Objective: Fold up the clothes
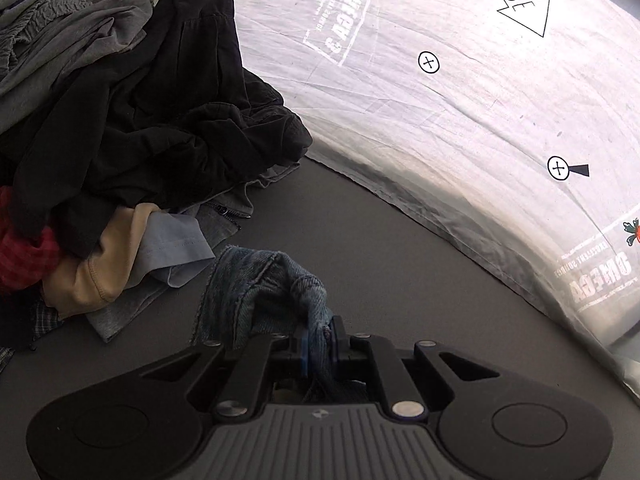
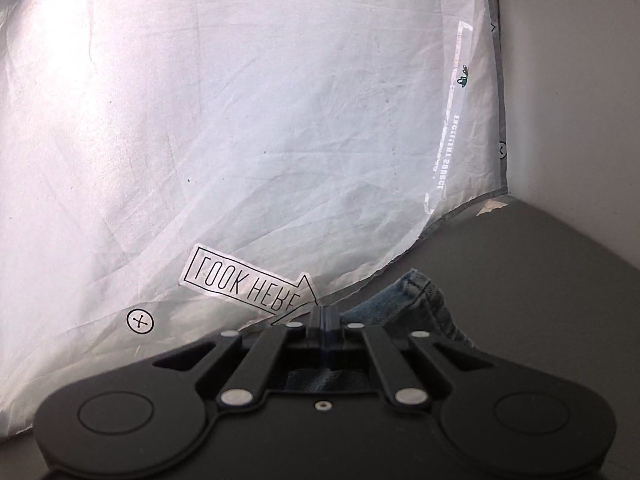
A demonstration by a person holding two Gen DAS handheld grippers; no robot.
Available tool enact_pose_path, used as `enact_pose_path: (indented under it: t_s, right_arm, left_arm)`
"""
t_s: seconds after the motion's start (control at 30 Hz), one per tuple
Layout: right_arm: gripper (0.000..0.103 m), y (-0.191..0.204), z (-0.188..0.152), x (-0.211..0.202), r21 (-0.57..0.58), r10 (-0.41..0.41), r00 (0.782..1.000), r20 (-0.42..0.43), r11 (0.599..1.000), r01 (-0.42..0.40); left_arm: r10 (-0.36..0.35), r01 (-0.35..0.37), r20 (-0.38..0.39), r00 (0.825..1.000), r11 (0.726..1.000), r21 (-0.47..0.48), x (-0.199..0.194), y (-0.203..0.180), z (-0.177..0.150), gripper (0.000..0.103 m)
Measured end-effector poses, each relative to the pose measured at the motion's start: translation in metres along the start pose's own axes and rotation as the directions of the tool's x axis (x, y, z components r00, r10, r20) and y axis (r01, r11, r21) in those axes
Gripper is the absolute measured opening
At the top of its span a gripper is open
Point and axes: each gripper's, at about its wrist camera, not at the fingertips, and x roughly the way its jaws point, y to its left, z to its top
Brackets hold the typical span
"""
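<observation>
A blue denim garment [image 1: 260, 292] hangs bunched over the grey table [image 1: 380, 240] in the left wrist view. My left gripper [image 1: 320, 334] is shut on a fold of it, with cloth running back between the pads. In the right wrist view my right gripper [image 2: 325, 318] has its jaws pressed together. Another part of the denim garment [image 2: 424, 300] rises just right of the fingers and shows again under them, so the jaws seem to pinch its edge. How the rest of the garment lies is hidden below both grippers.
A heap of clothes lies at the left: a black garment [image 1: 140, 112], grey ones [image 1: 60, 28], and red [image 1: 20, 252], beige [image 1: 100, 272] and pale blue [image 1: 176, 248] pieces. A white printed plastic sheet [image 1: 460, 100] [image 2: 240, 120] covers the far side. A pale wall [image 2: 568, 100] stands at the right.
</observation>
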Motion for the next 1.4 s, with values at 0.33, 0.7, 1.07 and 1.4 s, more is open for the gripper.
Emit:
enact_pose_path:
  t_s: [0.33,0.7,1.07,1.4]
  right_arm:
    - [0.042,0.033,-0.035,0.053,-0.087,-0.032,0.987,-0.160,0.996,0.018]
    - [0.059,-0.027,-0.070,-0.024,-0.186,-0.135,0.981,-0.137,0.977,0.108]
    - [0.064,-0.106,-0.096,-0.011,0.054,-0.137,0.958,-0.251,0.986,0.155]
    - [0.008,-0.096,-0.076,-0.024,-0.014,-0.138,0.984,-0.117,0.990,0.137]
  left_arm:
    - [0.071,-0.067,-0.010,0.997,0.977,0.204,0.015,-0.017,-0.006,0.025]
    - [0.042,-0.052,0.048,0.998,0.970,0.238,-0.047,-0.002,-0.018,0.061]
    - [0.098,-0.082,-0.077,0.992,0.978,0.192,-0.039,0.011,-0.041,0.063]
    - [0.160,-0.129,-0.073,0.984,0.939,0.320,-0.026,-0.001,-0.063,0.063]
